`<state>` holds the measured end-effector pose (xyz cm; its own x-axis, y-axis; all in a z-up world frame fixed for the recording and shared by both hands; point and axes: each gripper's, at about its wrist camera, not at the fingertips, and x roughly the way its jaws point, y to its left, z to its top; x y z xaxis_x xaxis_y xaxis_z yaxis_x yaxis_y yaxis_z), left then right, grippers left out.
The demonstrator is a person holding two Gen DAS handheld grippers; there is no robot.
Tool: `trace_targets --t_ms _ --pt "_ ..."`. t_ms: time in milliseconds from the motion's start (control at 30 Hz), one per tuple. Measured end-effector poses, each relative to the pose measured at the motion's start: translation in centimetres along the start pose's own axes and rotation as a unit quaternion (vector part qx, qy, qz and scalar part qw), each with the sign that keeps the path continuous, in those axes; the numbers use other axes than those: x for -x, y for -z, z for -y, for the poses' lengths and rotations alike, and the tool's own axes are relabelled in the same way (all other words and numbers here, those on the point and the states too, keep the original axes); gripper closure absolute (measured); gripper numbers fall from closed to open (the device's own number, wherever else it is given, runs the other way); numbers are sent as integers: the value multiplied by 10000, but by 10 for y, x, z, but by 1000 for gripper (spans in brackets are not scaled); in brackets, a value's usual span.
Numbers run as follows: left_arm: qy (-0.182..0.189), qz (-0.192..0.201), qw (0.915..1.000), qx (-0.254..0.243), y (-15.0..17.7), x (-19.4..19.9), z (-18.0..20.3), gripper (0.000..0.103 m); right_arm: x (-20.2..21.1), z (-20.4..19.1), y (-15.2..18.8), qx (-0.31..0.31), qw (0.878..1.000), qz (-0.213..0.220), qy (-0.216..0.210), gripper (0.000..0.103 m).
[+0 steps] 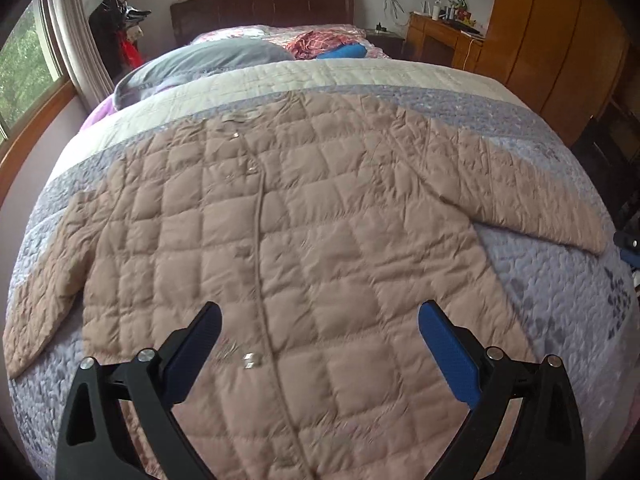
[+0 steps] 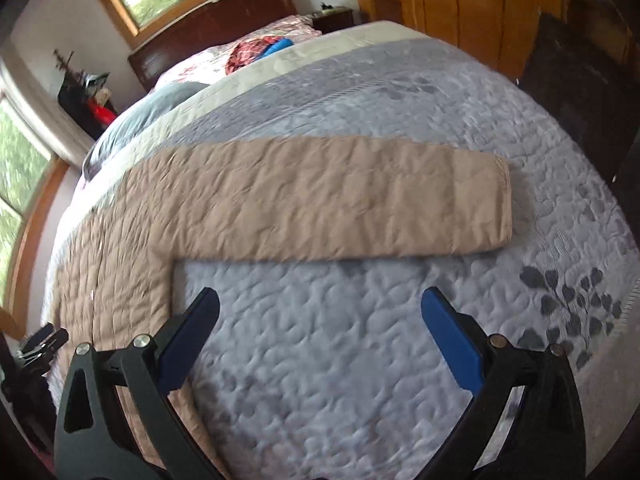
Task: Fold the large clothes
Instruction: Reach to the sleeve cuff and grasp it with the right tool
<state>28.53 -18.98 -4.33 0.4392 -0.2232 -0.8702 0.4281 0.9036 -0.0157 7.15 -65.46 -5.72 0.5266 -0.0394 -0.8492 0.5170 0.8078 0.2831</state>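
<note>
A tan quilted jacket (image 1: 304, 220) lies flat and face up on the bed, sleeves spread to both sides, hem toward me. My left gripper (image 1: 320, 312) is open and empty, hovering above the jacket's lower front near the centre closure. In the right wrist view the jacket's right sleeve (image 2: 328, 204) stretches across the quilt, its cuff (image 2: 496, 204) at the right. My right gripper (image 2: 320, 300) is open and empty, above bare quilt just below that sleeve and right of the jacket body (image 2: 116, 280).
The bed has a grey-lilac quilt (image 2: 360, 360) with a leaf print. A grey pillow (image 1: 208, 60), red plaid cloth (image 1: 320, 42) and a blue item (image 1: 344, 52) lie near the headboard. A wooden wardrobe (image 1: 552, 32) and desk stand right; windows are left.
</note>
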Motion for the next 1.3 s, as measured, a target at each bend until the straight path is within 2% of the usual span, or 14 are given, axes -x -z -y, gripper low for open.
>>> trace_targets --t_ms 100,267,400,567,667,700,767,833,967,1033,1100,1167,1200,1300 --pt "208 -106 9997 92 -35 -30 10 5 -18 48 -24 -476 9987 -140 113 3" --pt "301 -283 9989 215 -62 -69 14 6 -51 105 -42 -838 9949 -405 398 3" --pt "332 -363 9984 288 -68 -89 13 16 -71 123 -45 -968 9936 -550 181 6" --pt "408 -418 9977 348 -66 -107 13 20 -86 128 -53 -897 9935 -557 421 35" --pt "435 -483 9973 344 -63 -114 13 32 -82 124 -54 -840 9940 -511 483 74" --pt "446 -508 9971 362 -62 -117 12 35 -82 125 -56 -867 9944 -504 328 94" --pt "461 -512 9969 388 -58 -118 11 37 -75 120 -56 -969 9938 -429 -328 94" --pt "454 -505 9969 396 -55 -121 10 37 -68 111 -55 -775 9958 -264 -408 95" --pt "454 -455 9969 462 -48 -128 7 37 -84 99 -52 -520 9961 -525 487 95" --pt "479 -400 9971 430 -47 -126 7 37 -85 97 -52 -635 9953 -491 548 96" --pt "575 -400 9966 435 -46 -123 3 37 -74 83 -53 -660 9969 -297 298 96" --pt "638 -374 9959 516 -47 -117 -4 37 -57 63 -57 -579 9980 -67 -228 97" --pt "638 -315 9959 558 -47 -112 -9 37 -46 47 -60 -443 9978 64 -496 97" --pt "575 -161 9963 624 -49 -99 -23 37 -29 -7 -68 64 9963 258 -814 97"
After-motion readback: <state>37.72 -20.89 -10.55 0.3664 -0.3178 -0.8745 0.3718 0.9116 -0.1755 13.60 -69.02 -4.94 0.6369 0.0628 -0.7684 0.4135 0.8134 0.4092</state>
